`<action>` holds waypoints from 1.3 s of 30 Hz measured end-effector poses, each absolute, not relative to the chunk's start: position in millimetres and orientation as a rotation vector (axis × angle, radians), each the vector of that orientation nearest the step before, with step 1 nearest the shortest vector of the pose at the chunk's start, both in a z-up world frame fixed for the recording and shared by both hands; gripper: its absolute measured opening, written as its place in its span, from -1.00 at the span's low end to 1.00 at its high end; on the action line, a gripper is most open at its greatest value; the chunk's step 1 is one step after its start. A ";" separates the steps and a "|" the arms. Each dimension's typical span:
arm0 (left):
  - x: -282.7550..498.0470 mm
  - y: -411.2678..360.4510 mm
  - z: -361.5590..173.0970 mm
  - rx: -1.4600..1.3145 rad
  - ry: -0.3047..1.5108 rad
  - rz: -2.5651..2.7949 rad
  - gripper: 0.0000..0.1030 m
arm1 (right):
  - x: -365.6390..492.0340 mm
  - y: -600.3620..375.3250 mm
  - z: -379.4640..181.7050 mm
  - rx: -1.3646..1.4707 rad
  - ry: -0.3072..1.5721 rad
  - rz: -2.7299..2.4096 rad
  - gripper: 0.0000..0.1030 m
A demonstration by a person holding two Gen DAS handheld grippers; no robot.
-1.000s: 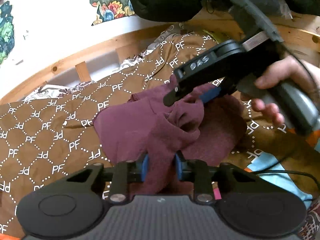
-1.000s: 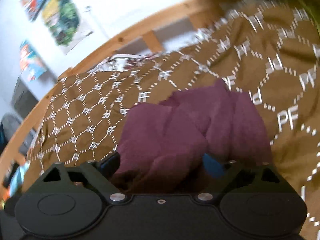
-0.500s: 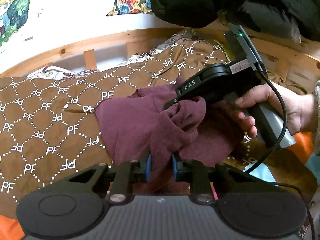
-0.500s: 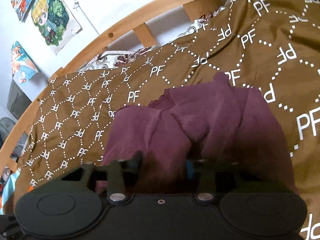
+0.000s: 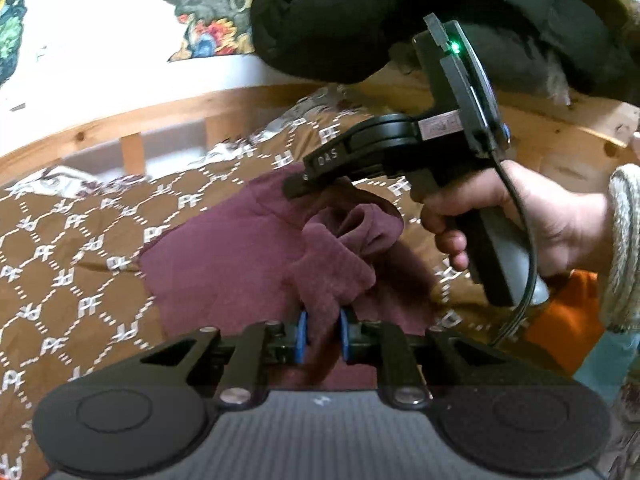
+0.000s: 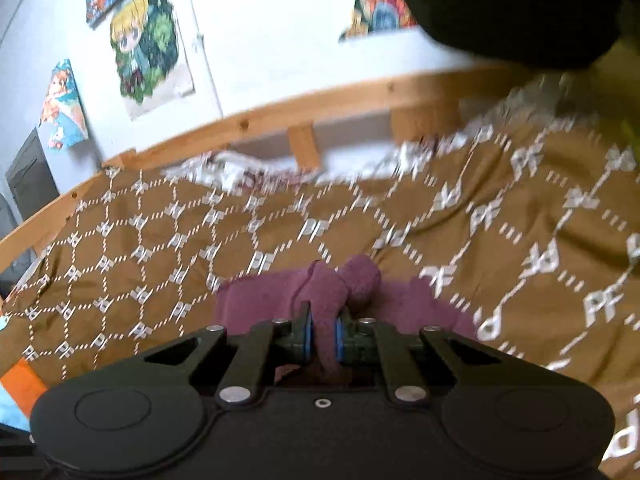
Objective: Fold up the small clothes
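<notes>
A small maroon garment (image 5: 224, 264) lies crumpled on the brown patterned bedspread (image 5: 72, 248). My left gripper (image 5: 322, 338) is shut on a bunched fold of it at the near edge. My right gripper (image 6: 322, 338) is shut on another fold of the garment (image 6: 332, 284) and holds it lifted. In the left wrist view the right gripper (image 5: 320, 186) shows above the garment, held by a hand (image 5: 520, 220), with cloth hanging from its tip.
A wooden bed rail (image 5: 160, 120) runs along the far side below a white wall with posters (image 6: 148, 48). Dark clothing (image 5: 360, 20) hangs above on the right. Orange and light blue fabric (image 5: 568, 328) lies at the right.
My right gripper has shut on the garment and risen, pulling its fold up off the bed. My left gripper stays shut on its fold.
</notes>
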State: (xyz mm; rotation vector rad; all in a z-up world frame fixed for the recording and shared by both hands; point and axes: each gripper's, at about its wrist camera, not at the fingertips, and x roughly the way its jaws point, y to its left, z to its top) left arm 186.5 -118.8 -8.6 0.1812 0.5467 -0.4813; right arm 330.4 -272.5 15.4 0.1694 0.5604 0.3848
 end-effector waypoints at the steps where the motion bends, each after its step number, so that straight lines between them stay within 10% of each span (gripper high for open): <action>1: 187.2 -122.8 -9.3 0.180 0.545 -0.493 -0.67 | 328.7 -276.9 16.3 0.165 0.547 0.373 -0.79; 16: 196.5 -146.8 -28.9 0.202 0.594 -0.553 -0.55 | 329.0 -325.3 -32.6 0.237 0.598 0.221 -0.79; 24: 194.8 -123.3 -11.5 0.070 0.573 -0.588 0.66 | 319.3 -324.6 -35.3 0.214 0.604 0.201 -0.48; 29: 198.5 -105.8 1.5 0.034 0.563 -0.534 0.92 | 311.3 -326.5 -32.3 0.201 0.605 0.183 -0.12; 34: 205.7 -74.2 4.8 -0.059 0.592 -0.442 0.99 | 288.3 -327.3 -26.6 0.215 0.581 0.199 0.76; 39: 215.5 -41.1 -11.7 -0.184 0.670 -0.382 0.99 | 256.1 -318.7 -21.2 0.191 0.543 0.227 0.99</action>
